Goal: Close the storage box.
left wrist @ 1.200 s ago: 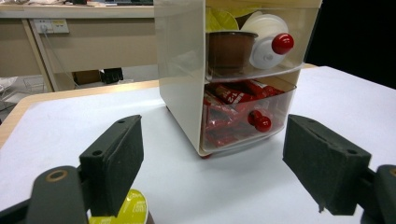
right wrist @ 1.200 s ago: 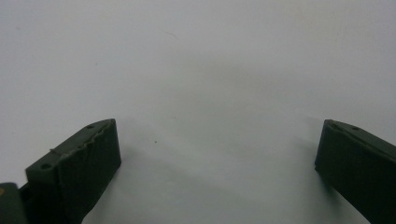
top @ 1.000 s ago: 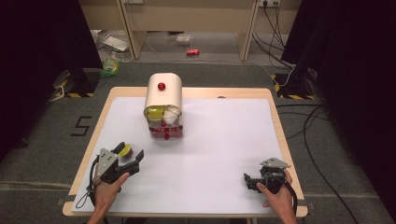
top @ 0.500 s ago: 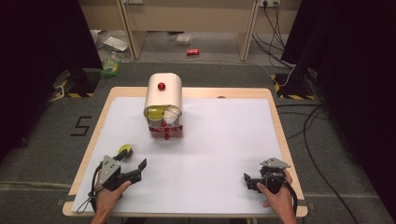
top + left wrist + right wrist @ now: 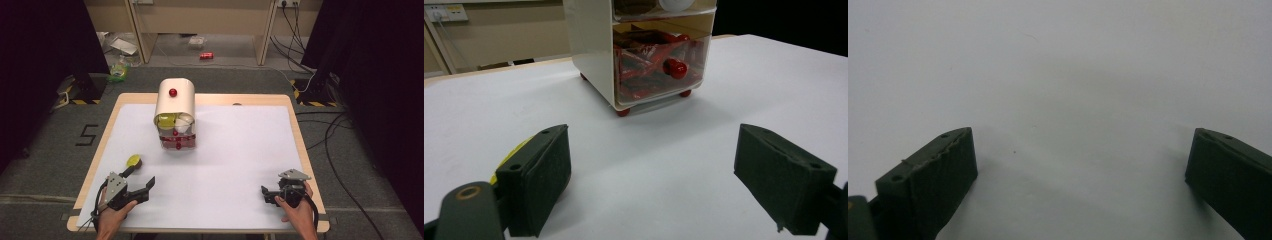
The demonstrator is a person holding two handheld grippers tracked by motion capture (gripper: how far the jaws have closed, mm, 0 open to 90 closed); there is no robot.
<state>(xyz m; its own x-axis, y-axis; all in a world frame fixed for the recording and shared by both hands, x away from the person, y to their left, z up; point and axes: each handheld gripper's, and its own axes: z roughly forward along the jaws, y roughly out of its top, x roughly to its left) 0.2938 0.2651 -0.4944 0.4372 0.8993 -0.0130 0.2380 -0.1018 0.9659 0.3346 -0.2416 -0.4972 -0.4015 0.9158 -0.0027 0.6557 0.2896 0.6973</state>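
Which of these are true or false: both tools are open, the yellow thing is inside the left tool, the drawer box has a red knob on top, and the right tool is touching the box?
1. Both tools are open. True: the left tool and the right tool both have their jaws spread.
2. The left tool grips the yellow object. False: it lies on the table beside that tool.
3. The drawer box has a red knob on top. True.
4. The right tool touches the box. False: it is far off, near the table's front edge.
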